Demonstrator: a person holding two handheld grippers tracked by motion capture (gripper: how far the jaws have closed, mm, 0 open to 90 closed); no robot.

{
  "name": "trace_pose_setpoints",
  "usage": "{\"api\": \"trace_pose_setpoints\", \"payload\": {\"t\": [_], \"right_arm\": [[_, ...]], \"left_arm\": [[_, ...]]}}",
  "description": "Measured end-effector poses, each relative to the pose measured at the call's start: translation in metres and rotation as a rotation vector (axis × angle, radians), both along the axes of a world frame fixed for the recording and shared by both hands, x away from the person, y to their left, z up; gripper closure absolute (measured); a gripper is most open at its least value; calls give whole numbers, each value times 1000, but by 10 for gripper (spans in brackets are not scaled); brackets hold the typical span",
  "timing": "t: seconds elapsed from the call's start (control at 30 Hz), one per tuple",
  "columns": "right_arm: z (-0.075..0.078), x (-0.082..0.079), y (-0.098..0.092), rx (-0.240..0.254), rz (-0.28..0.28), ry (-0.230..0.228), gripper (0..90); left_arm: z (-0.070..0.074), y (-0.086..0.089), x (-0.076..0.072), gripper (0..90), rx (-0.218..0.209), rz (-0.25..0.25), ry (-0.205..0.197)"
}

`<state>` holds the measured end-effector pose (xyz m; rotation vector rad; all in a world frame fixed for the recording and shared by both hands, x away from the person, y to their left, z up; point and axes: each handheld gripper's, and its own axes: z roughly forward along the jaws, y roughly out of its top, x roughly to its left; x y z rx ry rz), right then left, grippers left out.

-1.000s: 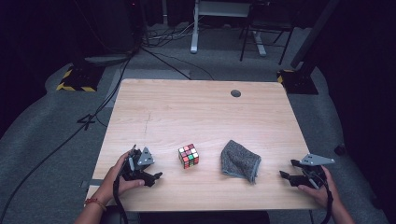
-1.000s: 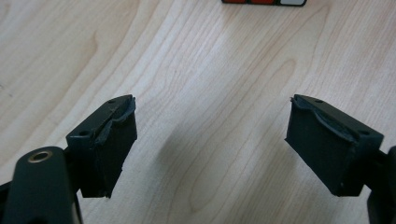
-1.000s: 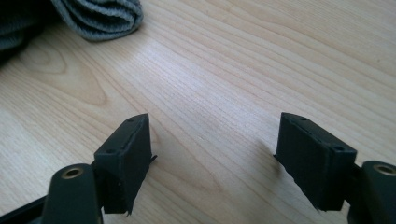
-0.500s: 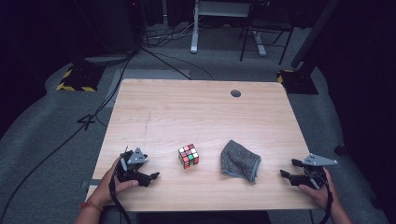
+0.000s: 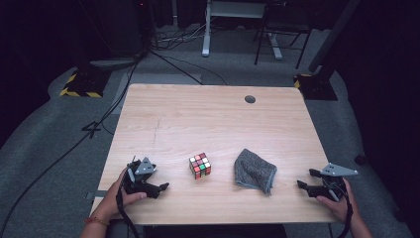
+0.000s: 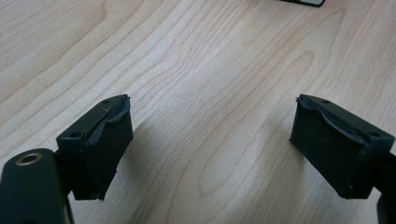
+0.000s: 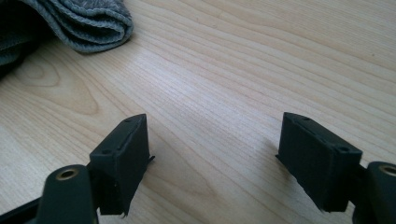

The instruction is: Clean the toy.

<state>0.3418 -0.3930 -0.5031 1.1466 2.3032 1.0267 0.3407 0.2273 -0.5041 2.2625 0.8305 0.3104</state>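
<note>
My left tool [image 5: 159, 187] sits low over the near left corner of the pale wooden bench [image 5: 208, 119], its jaws spread with nothing but bare wood grain between them; they have just been opening wider. My right tool [image 5: 306, 187] rests at the near right edge, jaws likewise held wide apart and empty. From above I can see the multicoloured puzzle cube [image 5: 200, 165] standing on the bench just beyond and to the right of the left tool, and the crumpled grey knitted cloth [image 5: 254, 171] lying between the cube and the right tool, apart from both. The left gripper view gives me the worn black pads [image 6: 110, 140] close up over the wood, and a dark edge at the top of the frame that I cannot identify. The right gripper view catches the folded rim of the cloth [image 7: 79, 23] at its upper left, near but clear of the jaws. The bench has a round cable hole [image 5: 250, 99] near its far edge. Around it lies grey carpet [image 5: 59, 148], with black cables [image 5: 124, 94] trailing across it, yellow-and-black striped feet [image 5: 79, 89] and a white desk frame [image 5: 237, 29] in the dark room behind.
</note>
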Motion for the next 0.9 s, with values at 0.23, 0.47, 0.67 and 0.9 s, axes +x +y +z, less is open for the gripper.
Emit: {"api": "trace_pose_setpoints", "payload": {"t": [0.23,0.47,0.67,0.9], "right_arm": [[0,0,0,0,0,0,245],[0,0,0,0,0,0,245],[0,0,0,0,0,-1,245],[0,0,0,0,0,0,245]], "left_arm": [[0,0,0,132,0,2,0],[0,0,0,132,0,2,-2],[0,0,1,133,0,3,-1],[0,0,1,133,-1,7,1]]}}
